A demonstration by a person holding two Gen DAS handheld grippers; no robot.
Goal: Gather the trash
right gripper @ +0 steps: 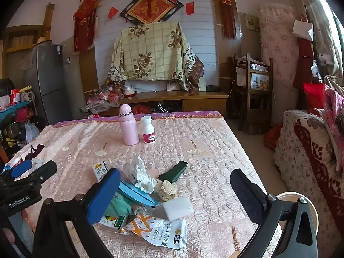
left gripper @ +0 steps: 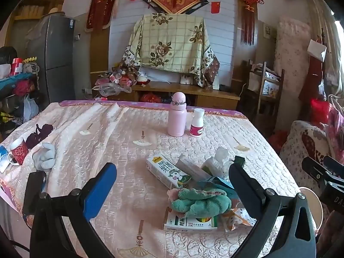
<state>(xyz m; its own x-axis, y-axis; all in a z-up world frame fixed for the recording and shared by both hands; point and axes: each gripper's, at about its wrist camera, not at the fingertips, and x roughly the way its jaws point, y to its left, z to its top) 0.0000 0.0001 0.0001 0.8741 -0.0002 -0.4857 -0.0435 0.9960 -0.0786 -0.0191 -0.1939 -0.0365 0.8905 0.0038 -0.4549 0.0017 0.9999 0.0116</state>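
A heap of trash lies on the pink quilted table point(left gripper: 120, 133): a milk carton point(left gripper: 167, 171), a green-and-white box point(left gripper: 189, 223), a teal cloth point(left gripper: 200, 202), crumpled tissue point(right gripper: 144, 177), a paper ball point(right gripper: 166, 190), a dark green wrapper point(right gripper: 174, 172), a white block point(right gripper: 178, 208), a snack bag point(right gripper: 159, 229) and a blue packet point(right gripper: 137, 193). My left gripper point(left gripper: 172, 191) is open above the table, the heap by its right finger. My right gripper point(right gripper: 174, 195) is open, empty, over the heap.
A pink flask point(left gripper: 177, 116) and a white pill bottle point(left gripper: 196, 123) stand at the far side. A red mug point(left gripper: 18, 150) and a grey glove point(left gripper: 45, 155) lie at the left edge. A round bin rim point(right gripper: 301, 202) sits right of the table, beside a sofa point(right gripper: 311, 150).
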